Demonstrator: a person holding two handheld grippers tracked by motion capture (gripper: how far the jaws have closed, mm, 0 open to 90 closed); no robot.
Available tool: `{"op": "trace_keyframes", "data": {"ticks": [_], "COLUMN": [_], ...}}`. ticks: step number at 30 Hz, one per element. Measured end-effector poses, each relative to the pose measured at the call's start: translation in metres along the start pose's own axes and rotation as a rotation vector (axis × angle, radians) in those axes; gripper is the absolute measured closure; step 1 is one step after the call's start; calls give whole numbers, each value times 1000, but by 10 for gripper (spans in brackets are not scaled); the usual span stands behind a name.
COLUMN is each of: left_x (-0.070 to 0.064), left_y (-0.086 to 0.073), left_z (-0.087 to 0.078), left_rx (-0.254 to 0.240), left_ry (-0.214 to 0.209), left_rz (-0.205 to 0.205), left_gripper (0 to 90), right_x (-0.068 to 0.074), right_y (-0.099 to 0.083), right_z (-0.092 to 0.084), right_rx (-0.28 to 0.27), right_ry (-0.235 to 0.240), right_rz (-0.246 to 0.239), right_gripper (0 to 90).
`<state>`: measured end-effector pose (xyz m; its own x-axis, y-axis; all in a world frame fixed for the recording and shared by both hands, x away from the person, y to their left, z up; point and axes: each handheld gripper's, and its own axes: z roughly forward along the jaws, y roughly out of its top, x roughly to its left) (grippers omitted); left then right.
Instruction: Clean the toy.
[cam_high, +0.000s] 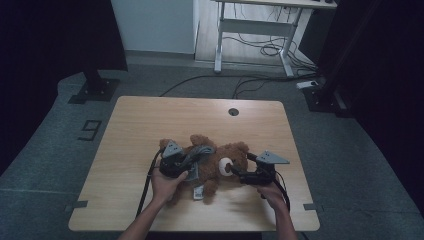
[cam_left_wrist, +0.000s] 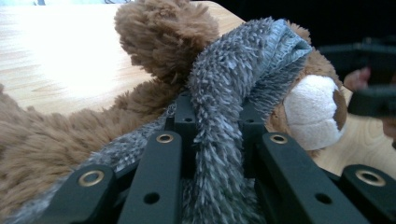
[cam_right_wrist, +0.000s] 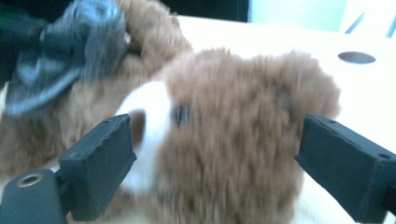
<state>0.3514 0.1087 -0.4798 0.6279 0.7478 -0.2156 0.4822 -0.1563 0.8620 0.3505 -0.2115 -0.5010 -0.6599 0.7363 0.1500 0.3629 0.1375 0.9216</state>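
A brown teddy bear (cam_high: 222, 160) lies on the wooden table (cam_high: 150, 120) with its head toward the right. A grey fuzzy cloth (cam_high: 199, 154) is draped over its body. My left gripper (cam_high: 192, 161) is shut on a fold of that grey cloth (cam_left_wrist: 219, 116), which stands up between the jaws in front of the bear's white muzzle (cam_left_wrist: 310, 112). My right gripper (cam_high: 236, 171) is at the bear's head. In the right gripper view its jaws (cam_right_wrist: 210, 154) stand wide, open, either side of the head (cam_right_wrist: 233, 140), with the pads apart from the fur.
A round cable hole (cam_high: 233, 111) sits near the table's far edge. Beyond the table stand a white desk frame (cam_high: 260, 30) with loose cables on the floor and two dark stand bases (cam_high: 95, 90). A white tag (cam_high: 198, 192) lies by the bear's leg.
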Motion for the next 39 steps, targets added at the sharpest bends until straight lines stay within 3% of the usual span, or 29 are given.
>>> {"op": "trace_keyframes", "data": {"ticks": [7, 8, 13, 17, 23, 31, 36, 39], "left_x": [-3, -3, -5, -7, -9, -10, -9, -9], "left_y": [-8, -9, -11, -13, -16, -19, -20, -20], "left_z": [-5, -6, -7, -9, -10, -12, -13, -13], "left_rx": [-22, -27, -25, -31, -38, -36, -36, -33], "left_ry": [-16, -21, -34, -35, -31, -39, -46, -52], "left_rz": [-11, -17, -14, -7, -4, -6, -13, -20], "left_gripper": [759, 759, 758, 758, 758, 758, 759, 759], "right_x": [3, 2, 0, -2, 8, 9, 15, 13], "right_y": [26, 31, 24, 17, 18, 12, 15, 15], "right_z": [19, 29, 38, 35, 28, 23, 17, 15], "right_rx": [60, 104, 147, 143, 119, 97, 102, 126], "right_ry": [-45, -59, -67, -62, -126, -152, -171, -162], "right_rz": [3, 11, 52, 67, -2, 42, 15, 57], "right_gripper": [32, 1, 0, 0, 0, 0, 0, 0]}}
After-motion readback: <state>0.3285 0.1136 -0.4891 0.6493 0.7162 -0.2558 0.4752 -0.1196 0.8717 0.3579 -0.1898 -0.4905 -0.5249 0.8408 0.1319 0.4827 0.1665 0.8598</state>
